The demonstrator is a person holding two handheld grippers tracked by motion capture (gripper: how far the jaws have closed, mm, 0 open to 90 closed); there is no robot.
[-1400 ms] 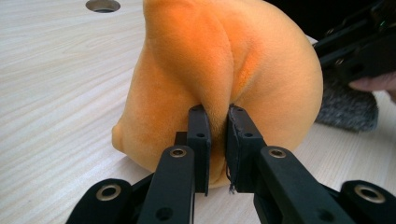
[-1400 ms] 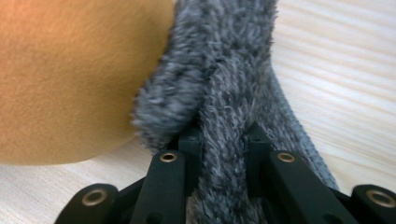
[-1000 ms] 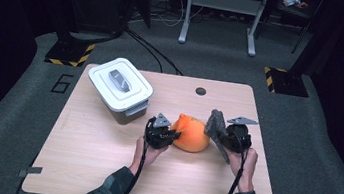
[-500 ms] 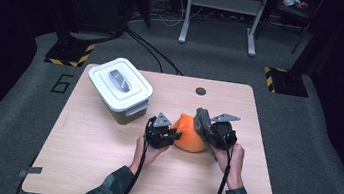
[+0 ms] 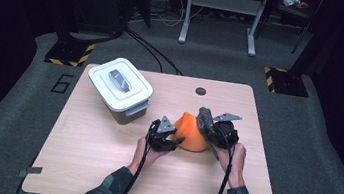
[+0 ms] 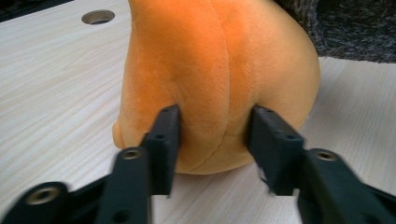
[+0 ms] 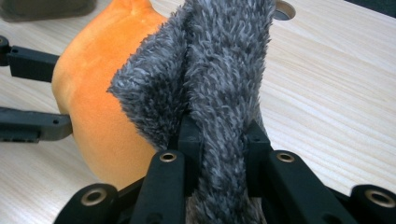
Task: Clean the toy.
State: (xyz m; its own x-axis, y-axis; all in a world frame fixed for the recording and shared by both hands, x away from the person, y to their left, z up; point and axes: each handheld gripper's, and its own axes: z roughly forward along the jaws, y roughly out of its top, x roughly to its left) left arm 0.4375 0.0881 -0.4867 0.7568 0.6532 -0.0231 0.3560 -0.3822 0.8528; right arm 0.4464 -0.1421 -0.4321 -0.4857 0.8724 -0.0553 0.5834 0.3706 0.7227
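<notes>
1. Orange plush [image 5: 190, 132] sits on the worktop [image 5: 100, 168] right of centre, between the two grippers; it tapers to a point at the far end, so its long axis runs roughly away from the person.
2. Left gripper [image 5: 170, 139] is at the plush's left flank, jaws pointing right into it. Its jaws have just been opening; in the left gripper view the pads [image 6: 164, 140] straddle a bulge of the plush [image 6: 219, 79], part open, at most grazing it. Reads as a release, not a hold.
3. Right gripper [image 5: 205, 121] is at the plush's right side, clamped tight on a grey fuzzy piece [image 7: 219, 79]. The piece stands up between the jaws, right against the orange body [image 7: 93, 93].
4. Key relation: grey piece lies just right of the plush, right hand carries it; left hand is nearer the orange body.
5. Unclear: whether the grey piece is attached to the plush; its lower end is hidden behind the jaws.
6. White lidded bin [image 5: 120, 86] stands well apart at the far left.
</notes>
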